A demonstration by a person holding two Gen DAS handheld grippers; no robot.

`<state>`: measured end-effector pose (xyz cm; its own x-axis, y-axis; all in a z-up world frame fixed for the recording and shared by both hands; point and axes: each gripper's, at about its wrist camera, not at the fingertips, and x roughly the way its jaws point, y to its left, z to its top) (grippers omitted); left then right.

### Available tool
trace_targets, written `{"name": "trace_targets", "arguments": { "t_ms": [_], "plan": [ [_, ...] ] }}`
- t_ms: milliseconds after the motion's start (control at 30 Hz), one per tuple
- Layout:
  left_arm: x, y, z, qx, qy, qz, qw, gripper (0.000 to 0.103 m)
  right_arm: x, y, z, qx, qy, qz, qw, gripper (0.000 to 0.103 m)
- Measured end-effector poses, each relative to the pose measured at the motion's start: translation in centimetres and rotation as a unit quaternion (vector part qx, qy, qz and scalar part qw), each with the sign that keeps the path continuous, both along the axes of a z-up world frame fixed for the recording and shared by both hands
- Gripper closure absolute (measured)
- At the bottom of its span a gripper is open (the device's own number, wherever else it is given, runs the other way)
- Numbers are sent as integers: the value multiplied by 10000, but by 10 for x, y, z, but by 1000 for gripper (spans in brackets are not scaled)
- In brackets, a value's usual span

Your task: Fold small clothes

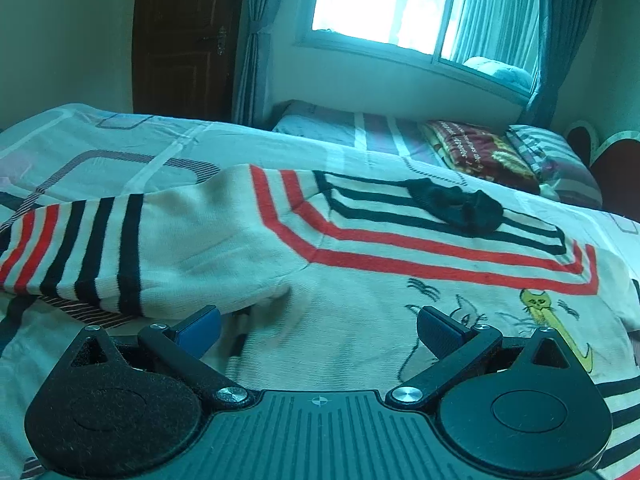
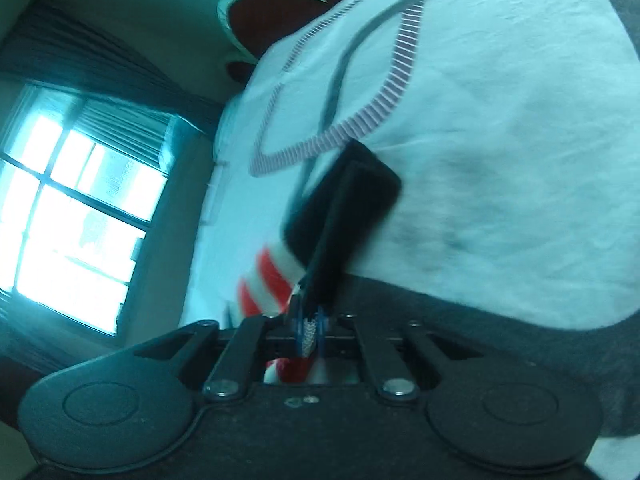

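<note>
A small white sweater (image 1: 320, 280) with red and black stripes, a black collar and cat drawings lies flat on the bed. Its left sleeve (image 1: 92, 248) stretches out to the left. My left gripper (image 1: 318, 330) is open and empty, low over the sweater near the sleeve's armpit. My right gripper (image 2: 309, 332) is shut on the sweater's striped sleeve cuff (image 2: 340, 216), with the black cuff end and red stripes sticking up past the fingers. The right wrist view is tilted and blurred.
The bedsheet (image 1: 120, 140) is pale with grey and striped rectangle patterns; it also fills the right wrist view (image 2: 500, 100). Pillows and a red folded blanket (image 1: 476, 152) lie at the bed's head. A window (image 1: 420, 4), curtains and a wooden door (image 1: 180, 40) stand behind.
</note>
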<state>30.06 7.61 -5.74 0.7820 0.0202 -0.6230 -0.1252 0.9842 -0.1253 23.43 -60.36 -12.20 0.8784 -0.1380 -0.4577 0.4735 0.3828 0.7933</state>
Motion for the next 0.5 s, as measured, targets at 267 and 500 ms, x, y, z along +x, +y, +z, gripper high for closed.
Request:
{"name": "trace_targets", "arguments": {
  "t_ms": [267, 500],
  "plan": [
    [-8, 12, 4, 210, 176, 190, 9994, 0, 40, 59, 59, -2206, 1023, 741, 9672, 96],
    [-26, 32, 3, 199, 273, 145, 9993, 0, 87, 204, 91, -3169, 483, 2657, 9092, 96]
  ]
}}
